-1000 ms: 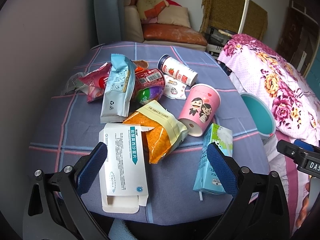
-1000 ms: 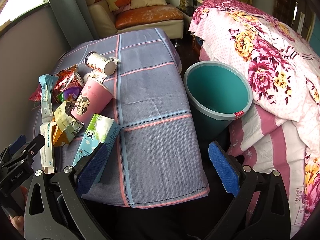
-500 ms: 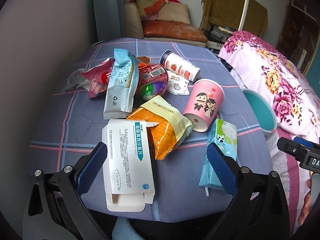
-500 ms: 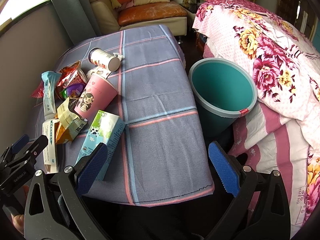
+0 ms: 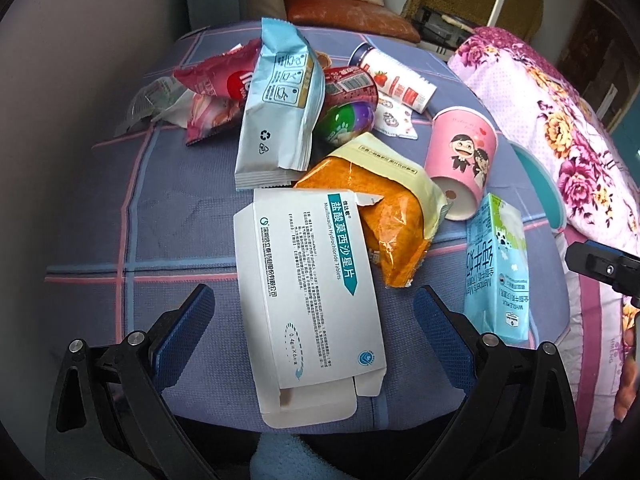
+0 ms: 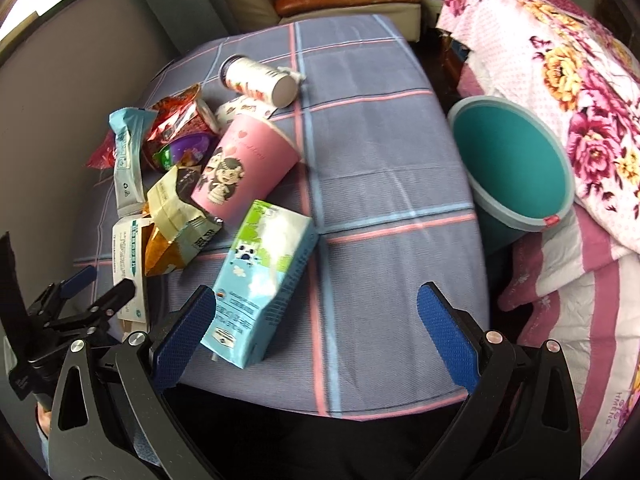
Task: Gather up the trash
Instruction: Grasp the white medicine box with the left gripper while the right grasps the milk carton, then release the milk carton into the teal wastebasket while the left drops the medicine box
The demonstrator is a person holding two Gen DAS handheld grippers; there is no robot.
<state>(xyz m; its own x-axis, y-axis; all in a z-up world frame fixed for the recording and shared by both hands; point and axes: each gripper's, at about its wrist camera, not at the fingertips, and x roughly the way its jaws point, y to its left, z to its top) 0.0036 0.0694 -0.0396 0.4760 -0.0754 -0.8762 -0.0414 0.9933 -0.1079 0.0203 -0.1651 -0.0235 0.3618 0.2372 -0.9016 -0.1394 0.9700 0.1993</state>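
My left claw (image 5: 314, 326) hangs wide open over the near edge of the worktop (image 5: 180, 208), with nothing in its grip; the white medicine box (image 5: 308, 300) lies flat between its two blue pads, its end flap open toward me. Just beyond the box, an orange snack bag (image 5: 384, 220) overlaps its far corner, and a pale blue wrapper (image 5: 278, 108) leans over a green-and-purple egg-shaped thing (image 5: 348, 118). A red wrapper (image 5: 218, 88) sits to the left of the pile.

My right claw (image 6: 316, 332) is also spread wide and empty. The blue milk carton (image 6: 262, 276) lies on its side near the left pad (I cannot tell whether they touch). A pink paper cup (image 6: 244, 170) lies tipped over just beyond the carton, and a white strawberry-print bottle (image 6: 260, 80) lies on its side farther back.

The teal bin (image 6: 516, 164) stands off the right edge of the worktop, beside a flowered bedspread (image 6: 560, 64), well apart from the trash pile. In the right wrist view the left claw shows at the lower left.
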